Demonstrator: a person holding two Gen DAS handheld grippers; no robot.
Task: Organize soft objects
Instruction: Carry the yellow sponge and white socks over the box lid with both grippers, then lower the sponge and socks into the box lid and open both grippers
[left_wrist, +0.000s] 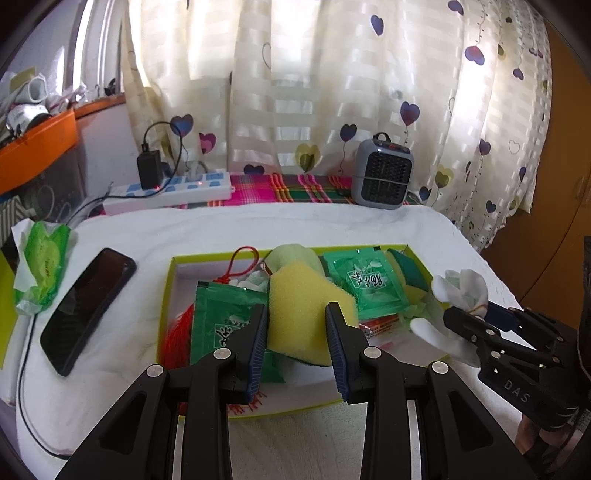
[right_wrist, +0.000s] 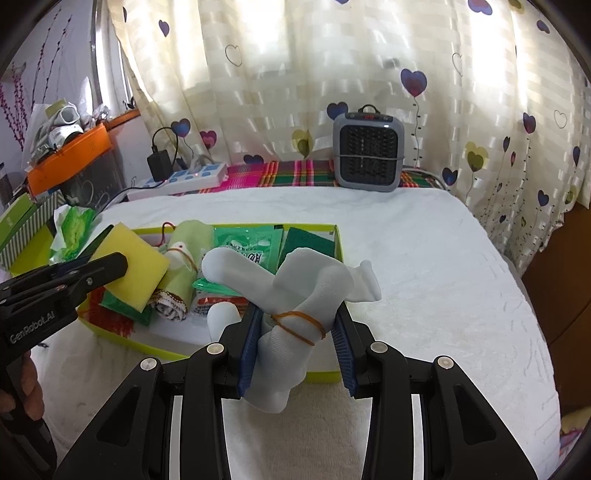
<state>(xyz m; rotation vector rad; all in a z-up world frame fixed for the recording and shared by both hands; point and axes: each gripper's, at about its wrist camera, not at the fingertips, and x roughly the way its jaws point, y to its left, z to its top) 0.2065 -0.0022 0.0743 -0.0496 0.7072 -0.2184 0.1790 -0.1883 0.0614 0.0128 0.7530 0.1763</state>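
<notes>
1. The left tongs (left_wrist: 297, 330) pinch the yellow sponge (left_wrist: 304, 314), lifted over the shallow green-rimmed box (left_wrist: 168, 295).
2. The right tongs (right_wrist: 295, 334) clamp a rubber-banded white glove bundle (right_wrist: 295, 302) at the box's 3 o'clock edge.
3. Risk, I judge: the sponge squashes and slips, or the floppy glove fingers snag the green sachets (right_wrist: 247, 245) at 11 o'clock.

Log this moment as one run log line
left gripper: shut on yellow sponge | right gripper: shut on white gloves | both over box
</notes>
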